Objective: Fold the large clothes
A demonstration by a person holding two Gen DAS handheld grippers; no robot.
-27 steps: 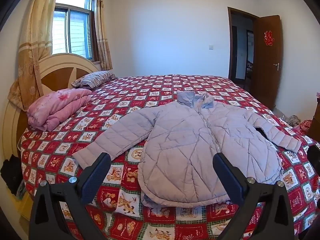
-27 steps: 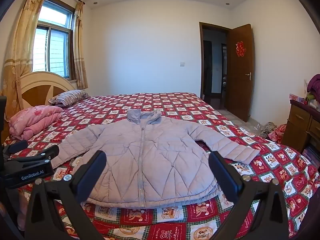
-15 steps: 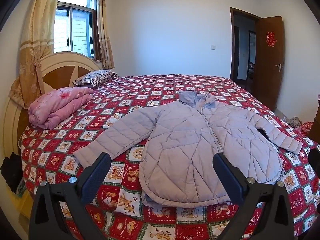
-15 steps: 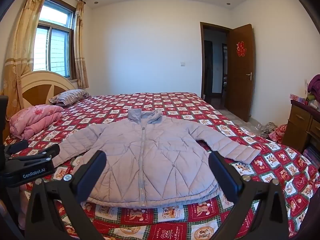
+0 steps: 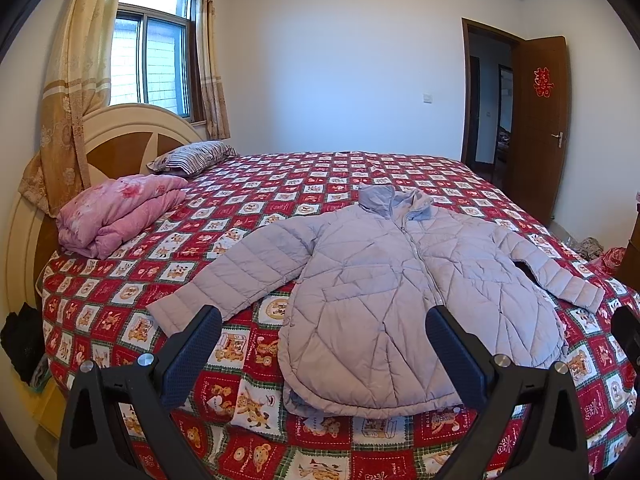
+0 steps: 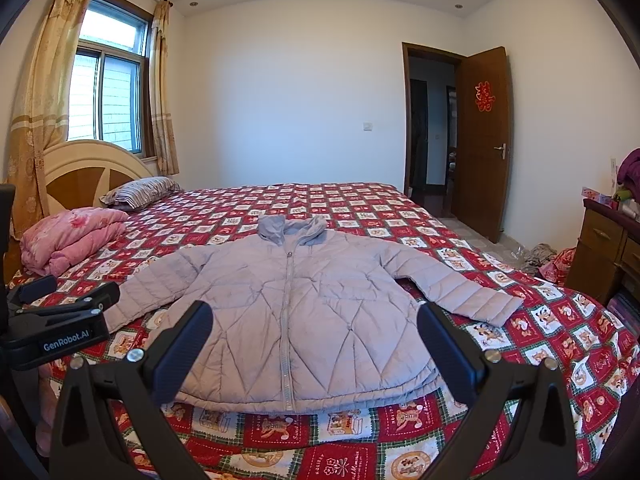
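On the bed (image 5: 280, 184), over its red patterned cover, a pale quilted jacket (image 5: 384, 280) lies flat, zipped, both sleeves spread out. A folded pink quilt (image 5: 116, 212) and a striped pillow (image 5: 192, 156) sit near the headboard. The left gripper (image 5: 324, 320) and right gripper (image 6: 316, 316) hang above the near edge, jaws wide apart, holding nothing.

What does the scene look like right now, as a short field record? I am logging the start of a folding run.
garment: pale lilac quilted puffer jacket, flat, front up, zipped, sleeves spread
surface: bed with red checked bear-print cover
near headboard: folded pink quilt, striped pillow
left gripper: jaws open, empty, short of the jacket
right gripper: jaws open, empty
folding: not begun
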